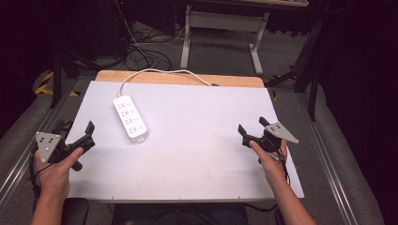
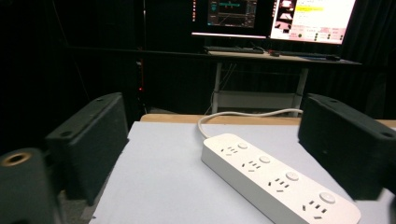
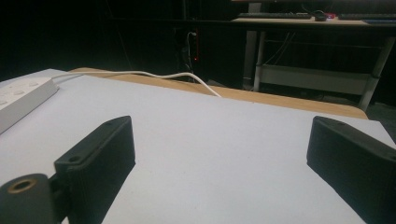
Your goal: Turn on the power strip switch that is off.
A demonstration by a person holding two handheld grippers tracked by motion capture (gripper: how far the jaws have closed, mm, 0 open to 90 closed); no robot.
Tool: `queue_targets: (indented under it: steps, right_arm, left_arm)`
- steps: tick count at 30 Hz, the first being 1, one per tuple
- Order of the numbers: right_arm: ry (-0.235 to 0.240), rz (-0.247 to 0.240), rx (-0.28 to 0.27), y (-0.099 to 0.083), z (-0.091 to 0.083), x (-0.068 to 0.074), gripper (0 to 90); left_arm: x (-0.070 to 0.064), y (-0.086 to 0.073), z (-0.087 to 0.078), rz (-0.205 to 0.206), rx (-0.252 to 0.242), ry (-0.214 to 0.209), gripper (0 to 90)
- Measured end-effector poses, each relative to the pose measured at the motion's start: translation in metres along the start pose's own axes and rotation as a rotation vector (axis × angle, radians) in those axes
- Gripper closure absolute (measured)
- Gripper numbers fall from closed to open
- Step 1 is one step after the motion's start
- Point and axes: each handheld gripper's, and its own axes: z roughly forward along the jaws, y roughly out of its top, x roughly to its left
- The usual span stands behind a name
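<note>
Obs., standing by the worktop (image 1: 187, 154): white sheet over a wooden top, one white power strip (image 1: 130, 118) lying flat on the left-centre part, four outlets w/ a button each, long axis running away from the person, slightly slanted. Its white cable (image 1: 159, 71) loops off the far end, along the wood edge and off the back.

Left hand-held gripper (image 1: 80, 136) sits at the left worktop edge, jaws spread wide, nothing between them; strip is near, ahead and to its right. In the left gripper view the strip (image 2: 275, 179) lies partly between the jaws' line of sight, closer to the right jaw. Right hand-held gripper (image 1: 253, 127) rests near the right edge, jaws also wide apart and empty, well apart from the strip (image 3: 21, 100).

Risks, judged:
- Strip is smooth and wide; a pinch across the rounded edges may slip or squirt it sideways on the sheet.
- A jaw landing on top could press a button or catch in an outlet.
- Cable resists: lifting or dragging one end may swing the body, or tug it from the grip.
- A low approach could snag or ruck the sheet edge.
</note>
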Motion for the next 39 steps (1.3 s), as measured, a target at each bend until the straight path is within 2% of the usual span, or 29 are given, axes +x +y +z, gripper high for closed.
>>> queue_targets:
  steps: [3,6,9,13,20,27,33,39]
  right_arm:
    - [0.001,0.0,0.0,0.0001,-0.0002,0.0003,8.2]
    - [0.001,-0.001,0.0,0.0,-0.0001,0.0003,8.3]
    - [0.005,-0.003,0.001,-0.0002,0.0005,0.0001,8.4]
    - [0.007,-0.004,0.001,-0.0002,0.0006,0.0009,8.6]
    - [0.008,-0.007,0.0,0.0,0.0002,0.0005,8.9]
    - [0.013,-0.009,0.008,-0.0004,0.0008,0.0017,9.3]
    - [0.016,-0.009,0.013,-0.0005,0.0002,0.0015,9.5]
    - [0.026,-0.006,0.019,-0.0011,-0.0004,0.0022,10.6]
  left_arm:
    - [0.0008,0.0002,-0.0007,0.009,0.0,0.021,24.5]
    - [0.0021,0.0004,-0.0012,0.007,-0.003,0.031,27.5]
    - [0.0038,0.0021,-0.002,-0.03,0.011,0.024,31.8]
    - [0.0053,0.0021,-0.0028,-0.036,0.008,0.024,40.8]
    - [0.005,0.0024,-0.0038,-0.025,0.008,0.022,54.8]
    - [0.0066,0.0026,-0.0041,-0.017,0.033,0.034,66.5]
    - [0.0062,0.0041,-0.0037,-0.036,0.064,0.02,74.3]
    - [0.0053,0.0065,-0.0035,-0.004,0.085,0.007,80.9]
